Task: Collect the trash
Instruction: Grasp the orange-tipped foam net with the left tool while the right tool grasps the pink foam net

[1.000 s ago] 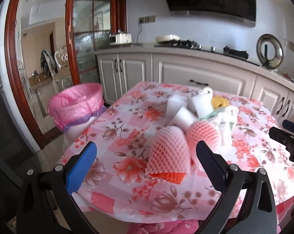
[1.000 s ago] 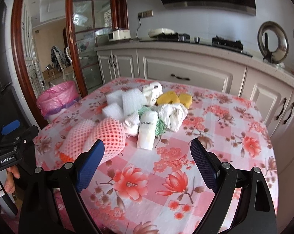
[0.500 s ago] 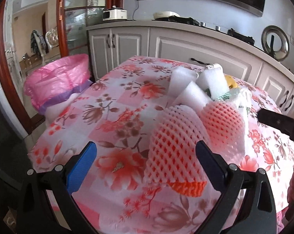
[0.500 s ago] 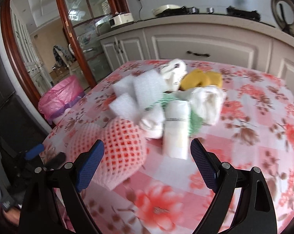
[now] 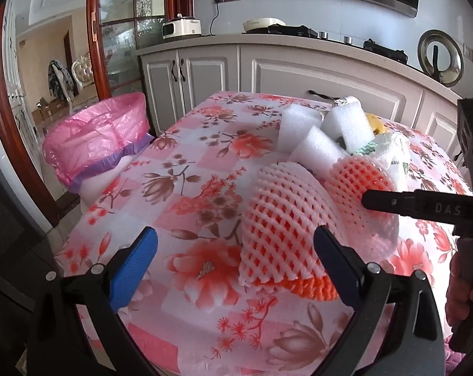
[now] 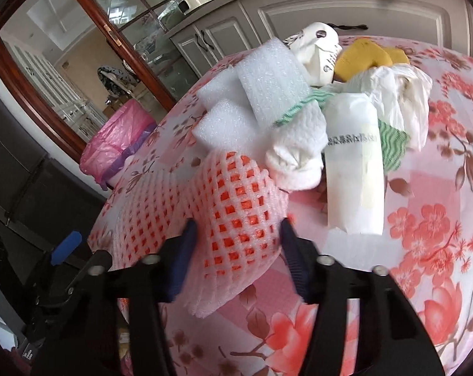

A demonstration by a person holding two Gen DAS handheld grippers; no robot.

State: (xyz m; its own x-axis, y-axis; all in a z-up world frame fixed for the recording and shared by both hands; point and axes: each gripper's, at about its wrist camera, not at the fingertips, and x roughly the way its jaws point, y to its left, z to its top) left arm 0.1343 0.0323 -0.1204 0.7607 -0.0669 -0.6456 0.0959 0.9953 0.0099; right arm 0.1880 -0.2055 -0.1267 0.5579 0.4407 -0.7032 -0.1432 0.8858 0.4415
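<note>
Left wrist view: left gripper fingers spread wide, empty, before a foam net on the tabletop; bin beyond, apparently unfilled.
Right wrist view: right gripper fingers closing on another foam net; trash pile uncollected.

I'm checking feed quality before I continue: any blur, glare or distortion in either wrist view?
Left wrist view: sharp, with daylight from the glass door; fisheye bends the counter edge, and the corners vignette black. Right wrist view: tilted, with slight motion blur along the cabinets; the foam fruit net between the closing right gripper stays crisp. No harsh glare in either.
</note>
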